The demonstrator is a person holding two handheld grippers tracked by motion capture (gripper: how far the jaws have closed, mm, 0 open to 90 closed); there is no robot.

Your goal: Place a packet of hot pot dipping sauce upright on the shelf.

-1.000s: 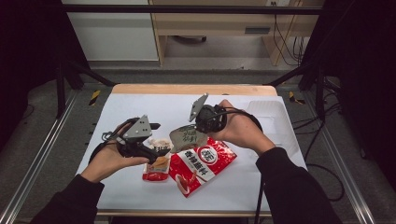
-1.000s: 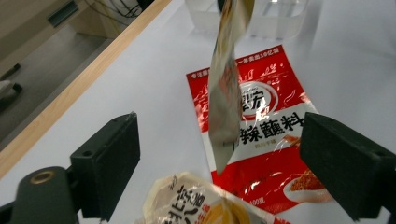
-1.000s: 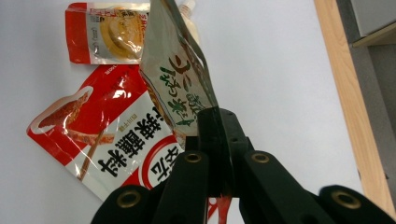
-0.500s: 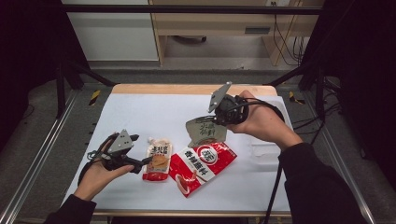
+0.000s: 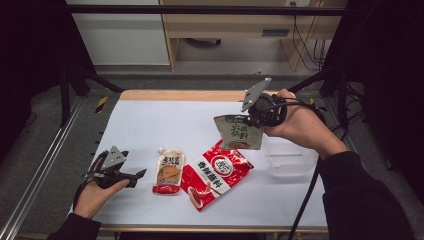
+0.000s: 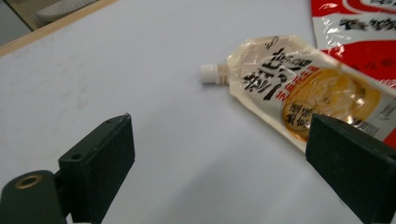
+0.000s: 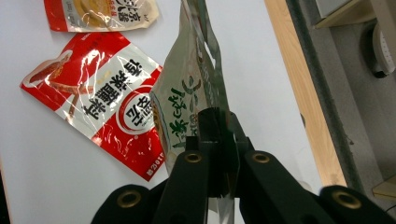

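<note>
Now the right hand-held gripper (image 5: 248, 120), clamped on the grey-green pouch (image 5: 240, 133), has lifted it rightward.

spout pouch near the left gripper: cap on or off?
On. A white cap sits on the neck of the spout pouch, which lies flat on the table in the left gripper view, untouched between the open jaws.
</note>
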